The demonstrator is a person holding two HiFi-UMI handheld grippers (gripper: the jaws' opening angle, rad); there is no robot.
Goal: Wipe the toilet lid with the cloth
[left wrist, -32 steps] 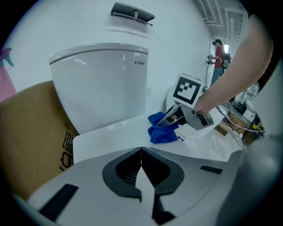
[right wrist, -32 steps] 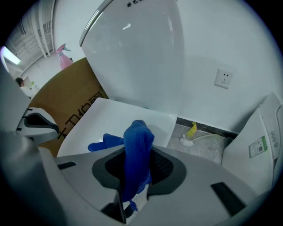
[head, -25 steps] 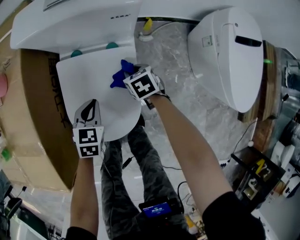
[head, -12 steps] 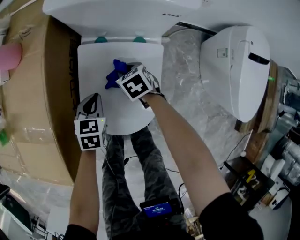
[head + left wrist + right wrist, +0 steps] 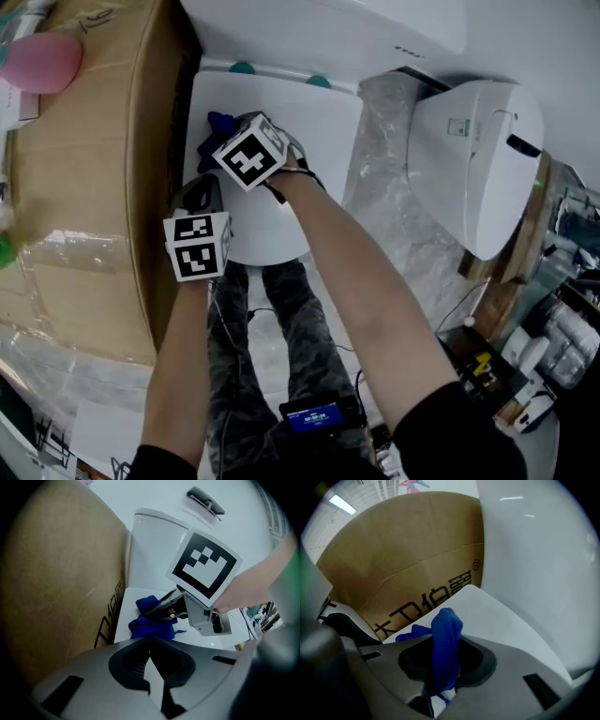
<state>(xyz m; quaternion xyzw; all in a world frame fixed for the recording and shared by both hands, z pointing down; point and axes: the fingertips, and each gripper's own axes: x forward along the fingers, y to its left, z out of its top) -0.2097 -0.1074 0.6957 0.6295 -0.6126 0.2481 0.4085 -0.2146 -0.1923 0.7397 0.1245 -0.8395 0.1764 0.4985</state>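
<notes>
**Wiping stroke, left end.** The right gripper (image 5: 440,679), jaws clamped on the blue cloth (image 5: 446,637), holds it against the white lid (image 5: 314,117) at the lid's rear left corner, just beside the cardboard box (image 5: 94,178). A second ago the cloth lay nearer the lid's middle, so it has travelled toward the box. The left gripper (image 5: 150,660), jaws together and empty, stands at the lid's left front edge. It is closer to the right gripper than before. The tank (image 5: 319,28) lies behind the lid, and a second toilet (image 5: 478,141) stands at right.
</notes>
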